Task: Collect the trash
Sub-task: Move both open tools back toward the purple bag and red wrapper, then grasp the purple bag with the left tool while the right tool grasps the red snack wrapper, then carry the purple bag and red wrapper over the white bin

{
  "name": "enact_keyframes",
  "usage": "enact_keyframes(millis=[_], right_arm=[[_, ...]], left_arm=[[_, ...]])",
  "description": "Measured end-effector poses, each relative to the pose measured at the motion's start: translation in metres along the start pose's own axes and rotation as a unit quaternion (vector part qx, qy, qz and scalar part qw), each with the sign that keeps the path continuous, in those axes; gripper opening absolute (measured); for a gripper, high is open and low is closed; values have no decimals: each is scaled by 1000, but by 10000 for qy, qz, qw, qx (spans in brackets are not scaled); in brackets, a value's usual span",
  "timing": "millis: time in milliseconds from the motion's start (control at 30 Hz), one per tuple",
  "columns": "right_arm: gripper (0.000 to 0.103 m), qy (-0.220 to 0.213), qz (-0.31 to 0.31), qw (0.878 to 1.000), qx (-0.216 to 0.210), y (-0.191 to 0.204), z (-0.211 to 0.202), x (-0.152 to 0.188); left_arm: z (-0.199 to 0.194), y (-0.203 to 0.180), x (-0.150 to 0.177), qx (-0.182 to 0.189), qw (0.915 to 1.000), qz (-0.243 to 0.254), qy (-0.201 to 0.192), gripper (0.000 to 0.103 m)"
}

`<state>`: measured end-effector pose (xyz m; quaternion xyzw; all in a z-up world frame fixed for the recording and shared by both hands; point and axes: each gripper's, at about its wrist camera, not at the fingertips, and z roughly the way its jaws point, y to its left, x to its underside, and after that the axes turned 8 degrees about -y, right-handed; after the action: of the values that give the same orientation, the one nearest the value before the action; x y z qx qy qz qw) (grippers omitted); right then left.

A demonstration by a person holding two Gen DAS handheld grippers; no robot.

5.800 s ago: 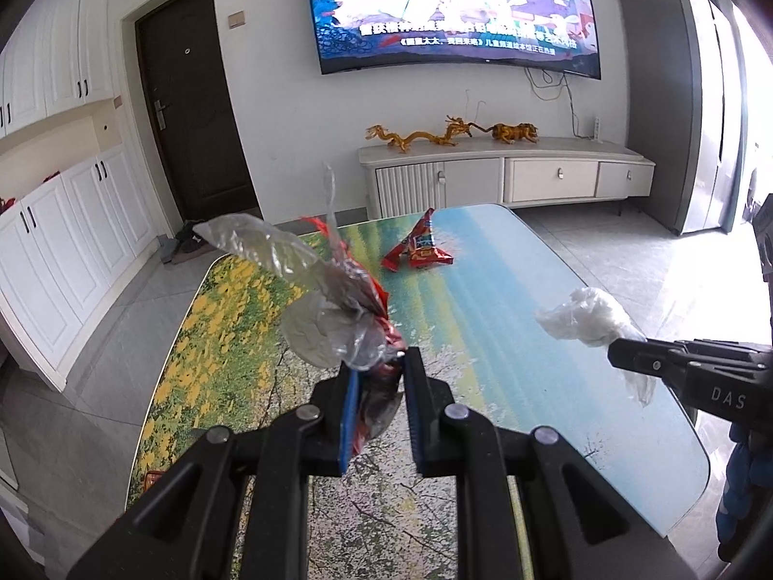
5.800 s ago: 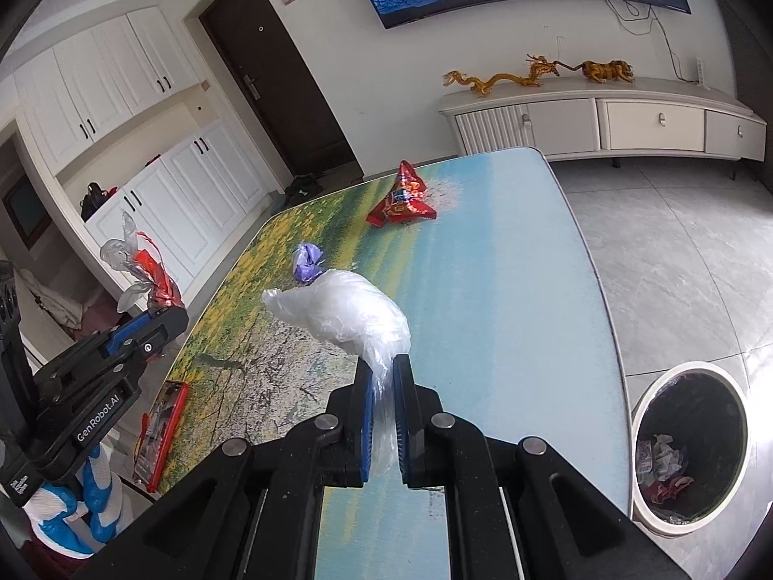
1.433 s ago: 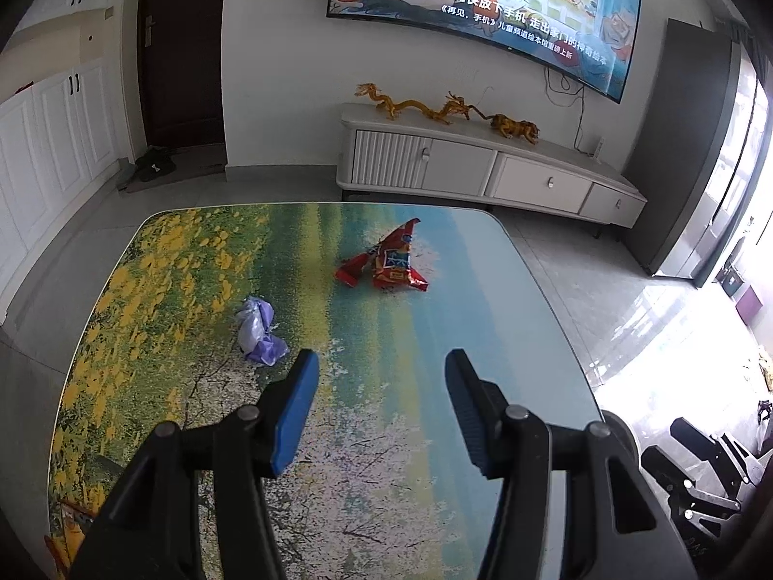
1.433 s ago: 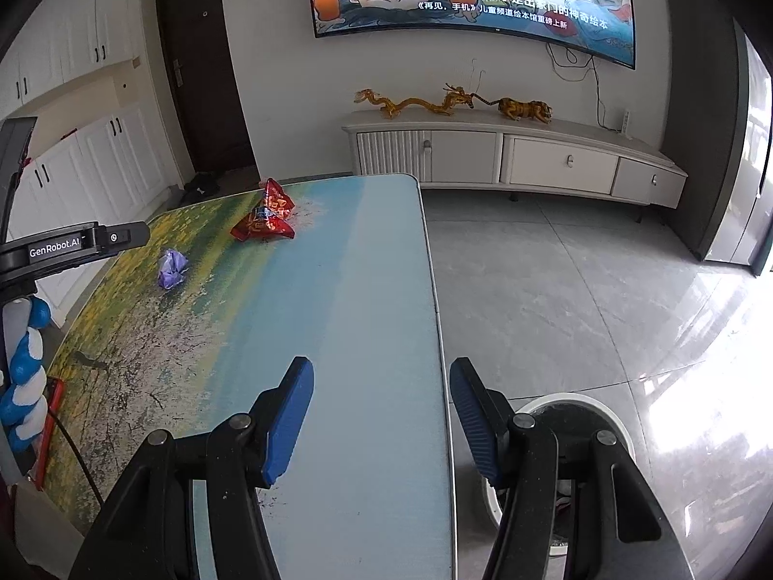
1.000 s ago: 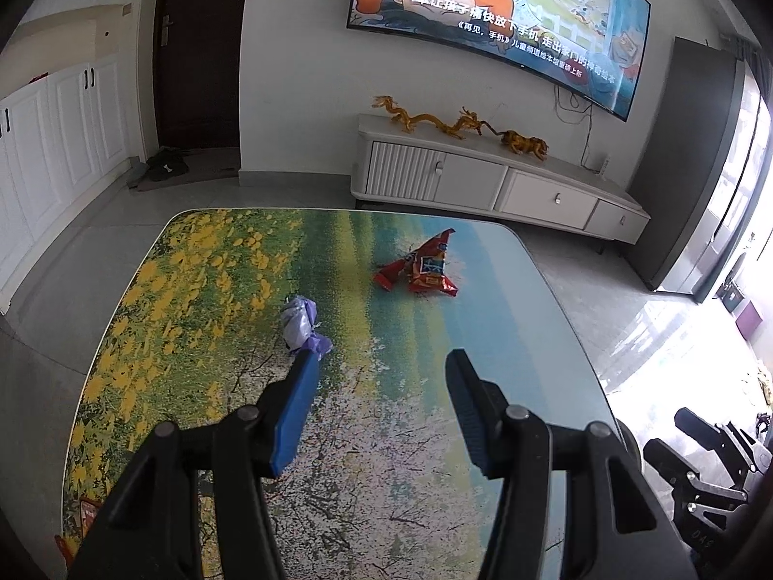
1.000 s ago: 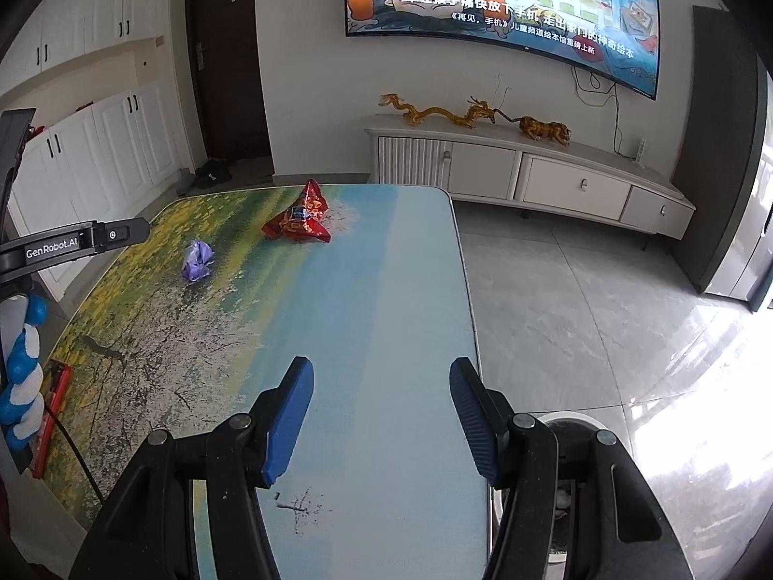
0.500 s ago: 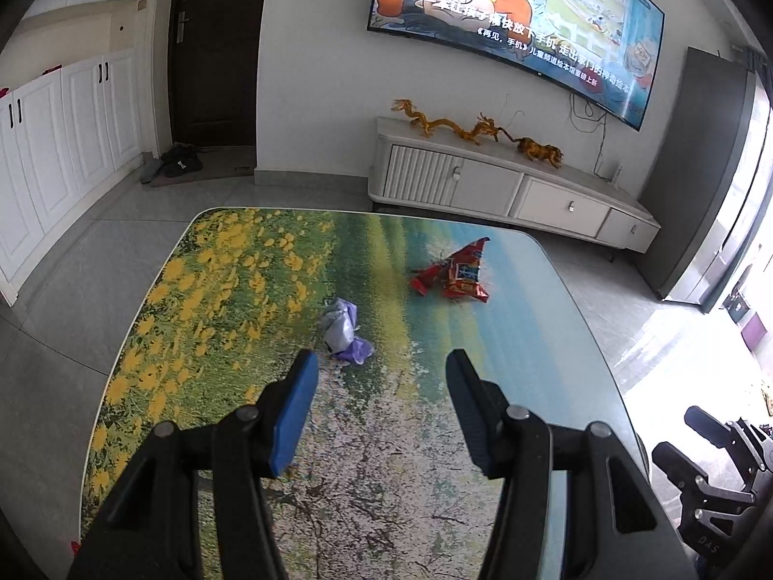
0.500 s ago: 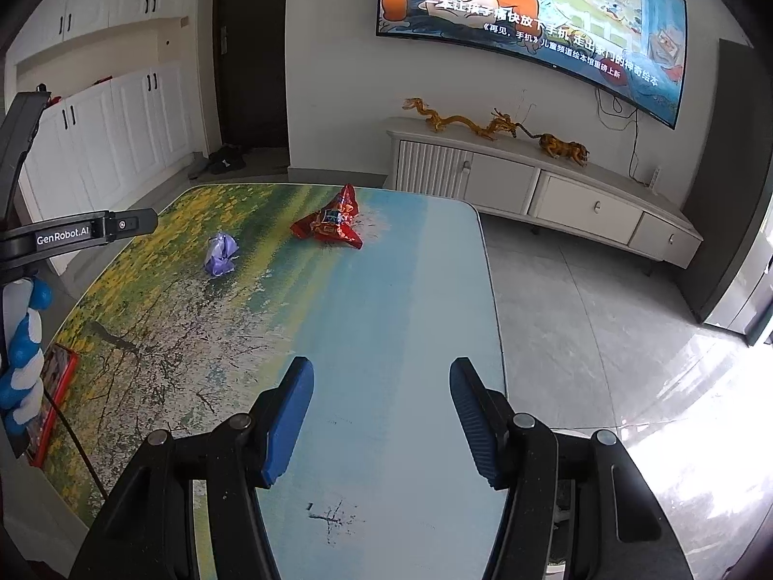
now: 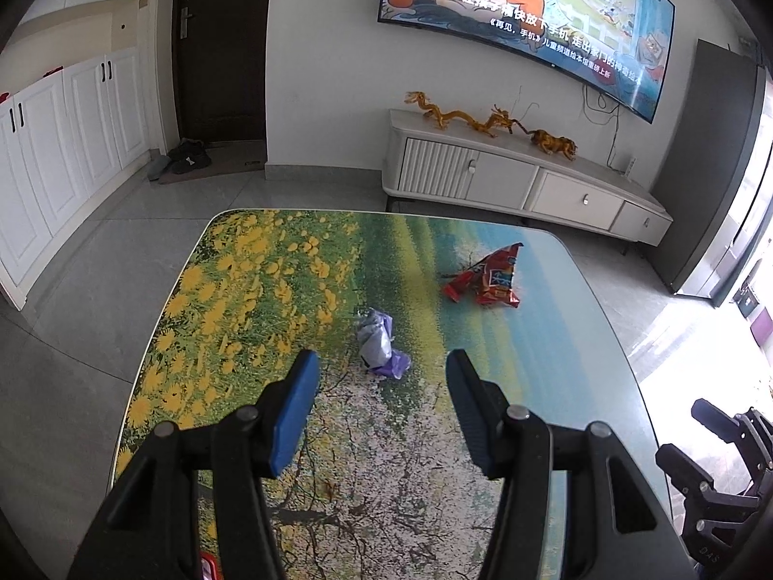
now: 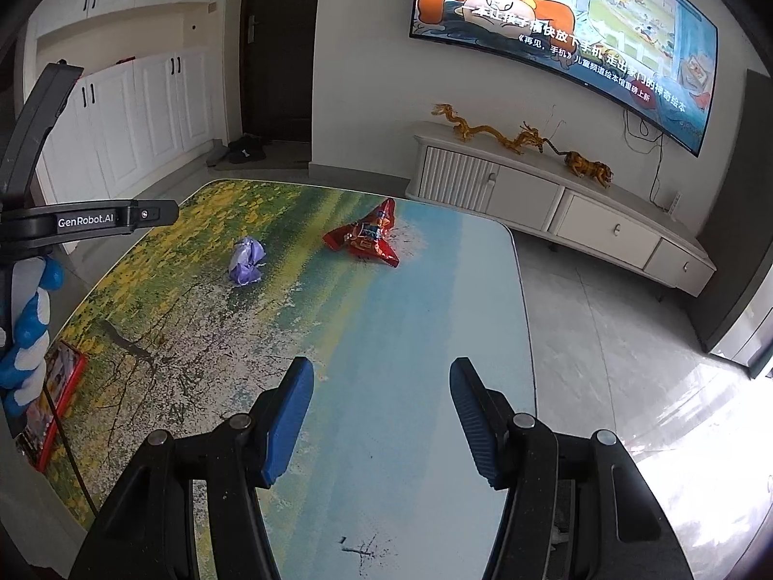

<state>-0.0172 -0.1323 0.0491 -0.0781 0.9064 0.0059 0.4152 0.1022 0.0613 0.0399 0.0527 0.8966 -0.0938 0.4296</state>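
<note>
We are holding the left claw (image 9: 381, 367) wide and empty above the glossy tabletop (image 9: 241, 290), whose smooth surface is printed with yellow blossoms, pale branches and blue water. Just beyond its blue ribbed pads, near the tabletop's middle, a crumpled purple wrapper (image 9: 379, 345) is lying in a wrinkled, shiny lump. Farther off and to the right, a red foil snack bag (image 9: 488, 278) is sitting in a creased, pointed shape, well apart from it. We are keeping the right claw (image 10: 381, 369) just as wide and empty over the bare blue right side of the tabletop. Only the right wrist view is showing us a flat red packet (image 10: 53, 401) at the near left edge and a sleeve (image 10: 26, 338) patterned blue and white
</note>
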Motion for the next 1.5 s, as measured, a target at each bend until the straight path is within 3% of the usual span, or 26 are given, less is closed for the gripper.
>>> enact_keyframes(millis=[200, 400, 500, 600, 733, 800, 867, 1133, 1167, 1267, 1333, 1400, 1500], right_arm=[[56, -87, -49, 9998, -196, 5, 5, -23], [56, -479, 44, 9979, -435, -5, 6, -81], [56, -609, 221, 9957, -668, -13, 17, -108], [56, -617, 410, 9952, -633, -24, 45, -124], [57, -503, 714, 9931, -780, -37, 101, -129], [64, -430, 839, 9923, -798, -42, 132, -124], [68, -360, 953, 9916, -801, -46, 159, -119], [67, 82, 1369, 9863, -918, -52, 239, -91], [65, 110, 1377, 9858, -957, -51, 243, -88], [41, 257, 1290, 9856, -1067, -49, 250, -82], [20, 290, 1229, 9857, -1118, -49, 252, -78], [10, 302, 1185, 9855, -1176, -48, 248, -73], [8, 319, 1130, 9850, -1262, -45, 242, -66]], left_arm=[[4, -1, -19, -17, 9999, 152, -75, 53], [0, -4, -58, -18, 9986, 432, -293, 53], [11, -5, -69, -26, 9989, 447, -171, 53], [33, -8, -64, -131, 9987, 493, 60, 53], [77, -6, -51, -238, 9982, 232, 498, 53], [98, -6, -43, -379, 9971, 128, 643, 53], [113, -8, -36, -539, 9962, 119, 668, 53], [153, -9, -6, -977, 9918, -80, 820, 53], [157, -8, -3, -1016, 9910, -91, 869, 53], [166, -8, 8, -1017, 9896, -128, 1011, 52], [170, -9, 13, -1028, 9891, -83, 1048, 42], [171, -10, 17, -967, 9897, -74, 1055, 32], [169, -17, 21, -994, 9900, 90, 992, 27]])
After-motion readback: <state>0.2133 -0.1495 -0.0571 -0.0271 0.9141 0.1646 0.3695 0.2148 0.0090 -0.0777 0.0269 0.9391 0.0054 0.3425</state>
